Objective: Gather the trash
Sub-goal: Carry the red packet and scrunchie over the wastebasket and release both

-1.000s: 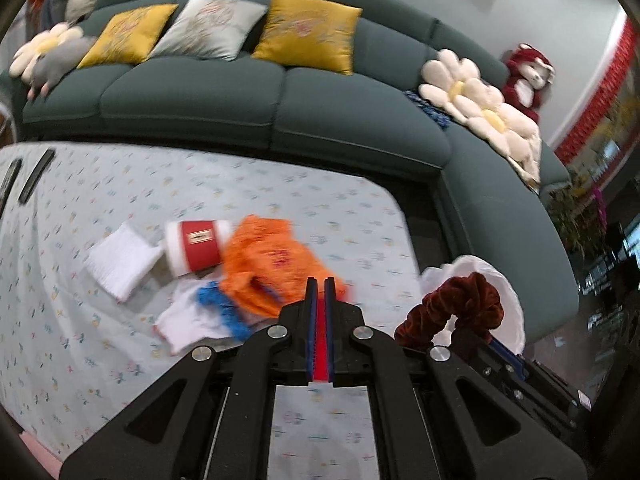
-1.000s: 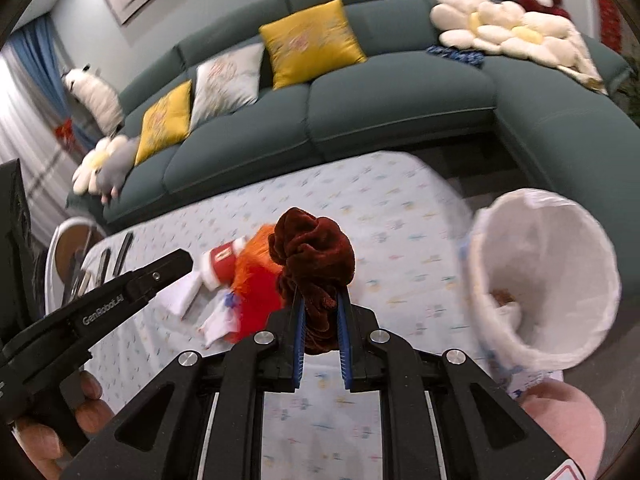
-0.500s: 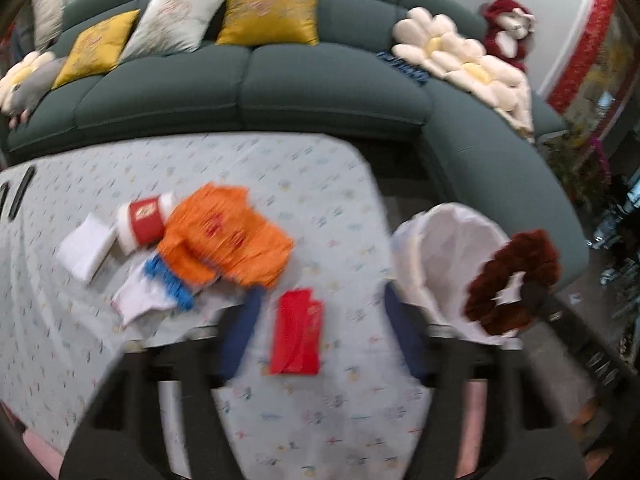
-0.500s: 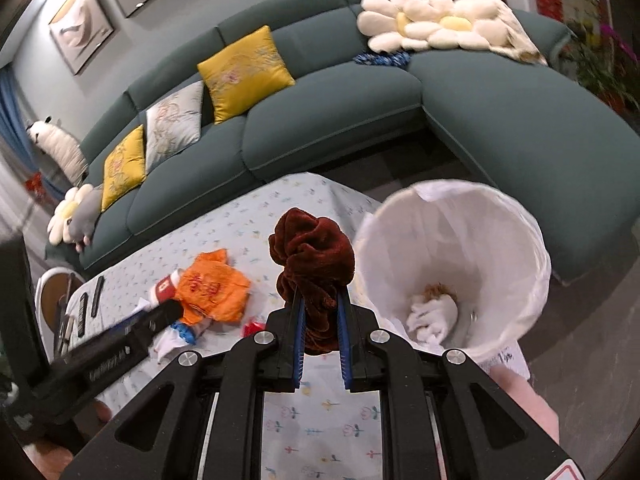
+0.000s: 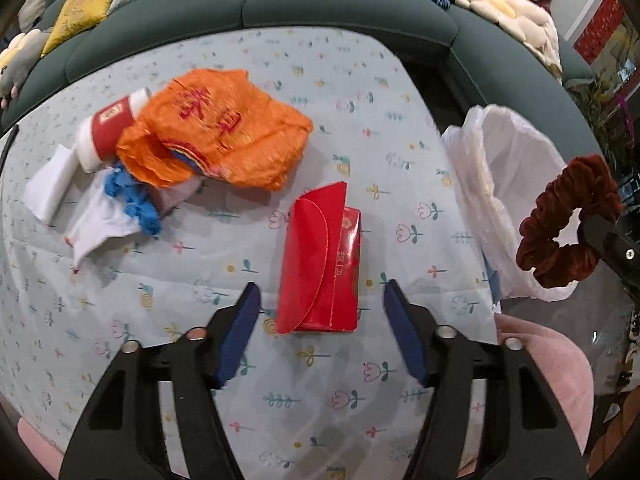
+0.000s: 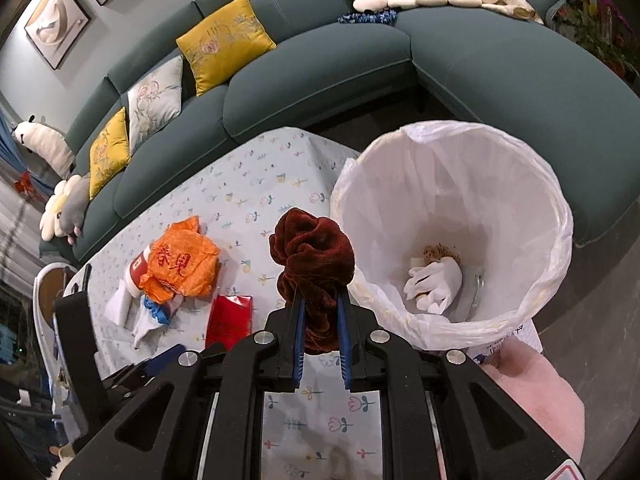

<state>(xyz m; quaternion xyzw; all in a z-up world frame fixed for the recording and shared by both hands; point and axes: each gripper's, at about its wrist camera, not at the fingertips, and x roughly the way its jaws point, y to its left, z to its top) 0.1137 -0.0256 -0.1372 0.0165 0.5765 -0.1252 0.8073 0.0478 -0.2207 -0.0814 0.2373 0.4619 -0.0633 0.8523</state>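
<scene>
From the left wrist, the left tool [image 5: 320, 312] stands wide, its jaws closing, above the worktop [image 5: 400, 128]; the red envelope [image 5: 320, 260] lies between the blue pads, untouched. The orange wrapper [image 5: 216, 132] lies beyond, to the left.

From the right wrist, the right tool [image 6: 320, 332] is clamped narrow on the maroon scrunchie [image 6: 314, 260], with the lined bin [image 6: 452, 184] just right of it.

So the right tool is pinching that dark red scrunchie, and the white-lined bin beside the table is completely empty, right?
Not quite. The right gripper does pinch the dark red scrunchie, but the white-lined bin beside the table is not empty: the right wrist view shows crumpled white paper and something brownish lying at its bottom.
</scene>
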